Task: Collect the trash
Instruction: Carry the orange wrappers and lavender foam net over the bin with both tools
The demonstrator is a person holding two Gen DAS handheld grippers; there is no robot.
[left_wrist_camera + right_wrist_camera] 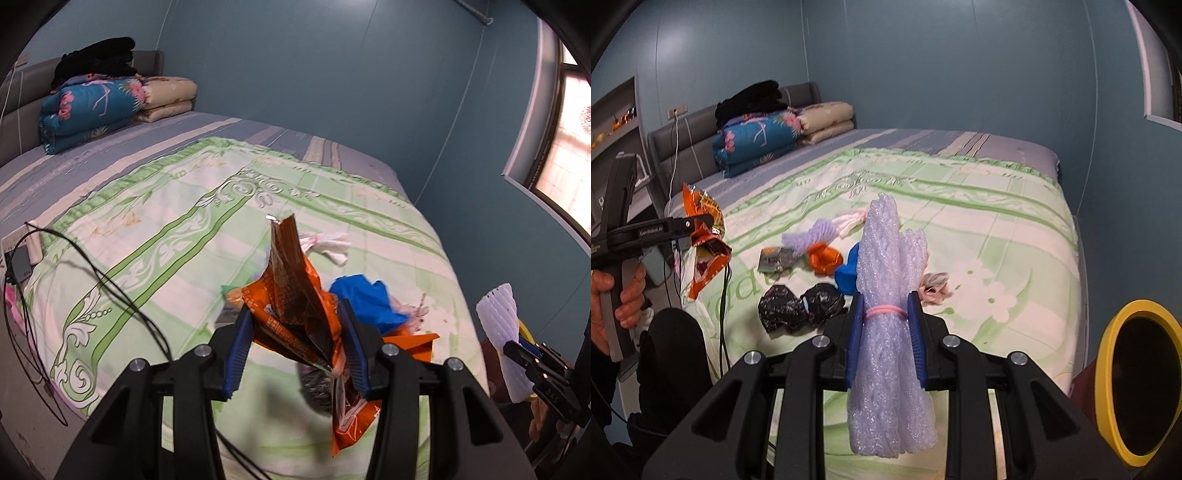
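My left gripper (295,317) is shut on a crumpled orange snack wrapper (291,291), held above the green quilt (166,206). In the right wrist view, that left gripper (701,221) and its wrapper (707,254) hang at the left. My right gripper (884,308) is shut on a white foam net sleeve (886,251) bound with a pink band. On the bed lie black crumpled bags (798,302), an orange wad (823,258), a blue piece (847,275), a foil wrapper (774,260), a lilac net (812,236), a white tissue (849,221) and pinkish paper (936,284).
A yellow-rimmed bin (1108,369) stands at the bed's right corner. Black cables (122,295) trail over the bed's left edge by a charger (20,258). Folded quilts (88,107) are stacked at the headboard. A person's hand (628,295) grips the left tool.
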